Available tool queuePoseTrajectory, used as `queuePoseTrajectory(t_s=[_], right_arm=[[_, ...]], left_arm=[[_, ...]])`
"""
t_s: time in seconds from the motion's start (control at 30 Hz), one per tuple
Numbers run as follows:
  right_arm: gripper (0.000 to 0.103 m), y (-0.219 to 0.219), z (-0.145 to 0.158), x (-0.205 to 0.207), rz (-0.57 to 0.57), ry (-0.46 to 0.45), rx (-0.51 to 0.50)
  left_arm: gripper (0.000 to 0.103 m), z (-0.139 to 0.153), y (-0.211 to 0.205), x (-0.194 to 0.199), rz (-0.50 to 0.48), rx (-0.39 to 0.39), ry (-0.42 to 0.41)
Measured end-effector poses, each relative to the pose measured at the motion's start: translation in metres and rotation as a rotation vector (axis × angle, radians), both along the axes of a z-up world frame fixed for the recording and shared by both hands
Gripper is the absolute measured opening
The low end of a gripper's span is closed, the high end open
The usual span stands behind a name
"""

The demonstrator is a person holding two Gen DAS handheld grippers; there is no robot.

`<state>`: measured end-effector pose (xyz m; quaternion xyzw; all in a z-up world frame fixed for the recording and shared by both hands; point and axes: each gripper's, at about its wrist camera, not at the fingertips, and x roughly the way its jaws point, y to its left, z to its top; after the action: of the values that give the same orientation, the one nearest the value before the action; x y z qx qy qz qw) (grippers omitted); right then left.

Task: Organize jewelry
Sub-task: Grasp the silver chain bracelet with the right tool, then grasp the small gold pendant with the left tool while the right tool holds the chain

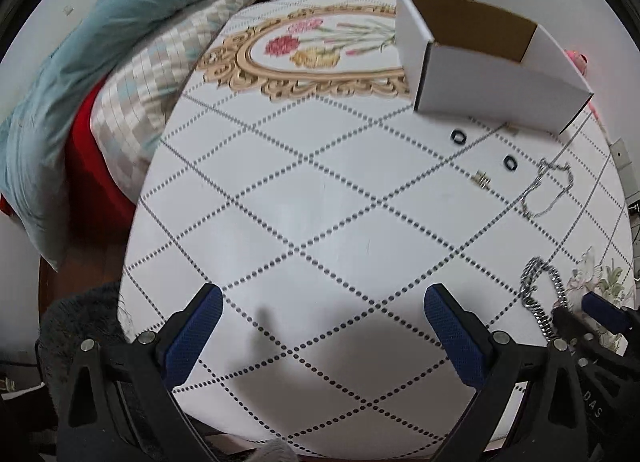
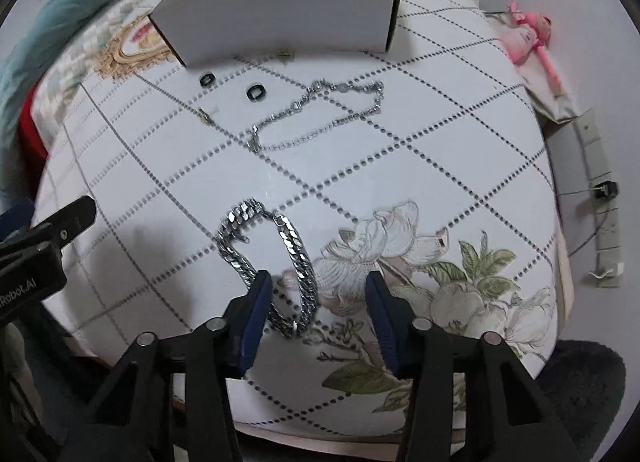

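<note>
- Centrally, the right gripper (image 2: 318, 302) hangs low over the table (image 2: 400, 181), fingers apart; the near loop of the heavy chain bracelet (image 2: 280, 258) lies between them, and whether either pad touches it cannot be told.
- Left gripper (image 1: 324, 326): fingers spread wide over bare table surface, nothing between them.
- Heavy chain bracelet: flat on the table at the edge of the printed flower motif (image 2: 400, 258); in the left wrist view it appears at lower right (image 1: 538, 294), just beside the right gripper.
- Thin silver necklace (image 2: 320, 113): an open loop farther out, between the bracelet and the box.
- Two dark rings (image 2: 208, 79) (image 2: 255, 91): side by side, apart, just in front of the box.
- Small gold piece (image 2: 205, 116): near the rings; a second small gold piece (image 2: 285, 55) lies against the box front.
- White cardboard box (image 2: 280, 17): open at the top, brown inside, standing at the far side of the table.
- Bedding (image 1: 120, 61): heaped beyond the table's left edge.
</note>
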<state>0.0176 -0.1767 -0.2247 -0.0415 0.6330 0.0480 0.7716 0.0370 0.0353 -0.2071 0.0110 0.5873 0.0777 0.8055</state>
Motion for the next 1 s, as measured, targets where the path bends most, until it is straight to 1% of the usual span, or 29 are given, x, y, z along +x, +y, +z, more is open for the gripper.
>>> queuePoseTrajectory(t_s=[0.03,0.07,0.1,0.13,0.23,0.37,0.47,0.53,0.6,0.67,0.7,0.83,0.9,0.93,1.0], right_arm=[[0.038,0.001,0.0,-0.004,0.007,-0.014,-0.014],[0.031,0.001,0.0,-0.006,0.011,-0.019,-0.013],[0.017,0.001,0.001,-0.008,0.013,-0.021,-0.013],[0.009,0.0,0.001,-0.009,0.012,-0.024,-0.014],[0.008,-0.012,0.001,-0.008,-0.023,-0.043,0.005],[0.008,-0.051,0.006,0.005,-0.142,-0.076,0.047],[0.008,-0.07,0.01,0.025,-0.207,-0.09,0.087],[0.008,-0.074,0.009,0.033,-0.233,-0.097,0.109],[0.008,-0.074,0.008,0.041,-0.242,-0.102,0.113],[0.008,-0.073,0.007,0.046,-0.249,-0.108,0.115],[0.008,-0.074,0.006,0.049,-0.248,-0.106,0.115],[0.008,-0.074,0.004,0.055,-0.239,-0.116,0.098],[0.008,-0.075,0.004,0.057,-0.237,-0.118,0.096],[0.008,-0.074,0.004,0.057,-0.235,-0.117,0.095],[0.008,-0.076,0.004,0.06,-0.236,-0.117,0.097]], left_arm=[[0.103,-0.002,0.001,0.0,0.004,-0.008,0.004],[0.103,-0.004,0.001,0.0,0.005,-0.013,0.004],[0.103,-0.005,0.0,0.0,0.003,-0.015,0.001],[0.103,-0.006,-0.002,0.0,-0.002,-0.014,-0.003],[0.103,-0.009,-0.01,0.006,-0.034,-0.024,-0.023],[0.103,-0.009,-0.026,0.017,-0.068,-0.052,-0.048],[0.102,-0.01,-0.041,0.029,-0.108,-0.063,-0.07],[0.101,-0.012,-0.049,0.036,-0.133,-0.056,-0.075],[0.09,-0.015,-0.057,0.044,-0.152,-0.056,-0.077],[0.088,-0.017,-0.062,0.05,-0.165,-0.056,-0.079],[0.085,-0.019,-0.065,0.053,-0.171,-0.055,-0.082],[0.083,-0.018,-0.073,0.061,-0.195,-0.056,-0.11],[0.074,-0.017,-0.075,0.063,-0.205,-0.064,-0.122],[0.071,-0.017,-0.076,0.064,-0.211,-0.07,-0.127],[0.061,-0.016,-0.079,0.066,-0.221,-0.081,-0.134]])
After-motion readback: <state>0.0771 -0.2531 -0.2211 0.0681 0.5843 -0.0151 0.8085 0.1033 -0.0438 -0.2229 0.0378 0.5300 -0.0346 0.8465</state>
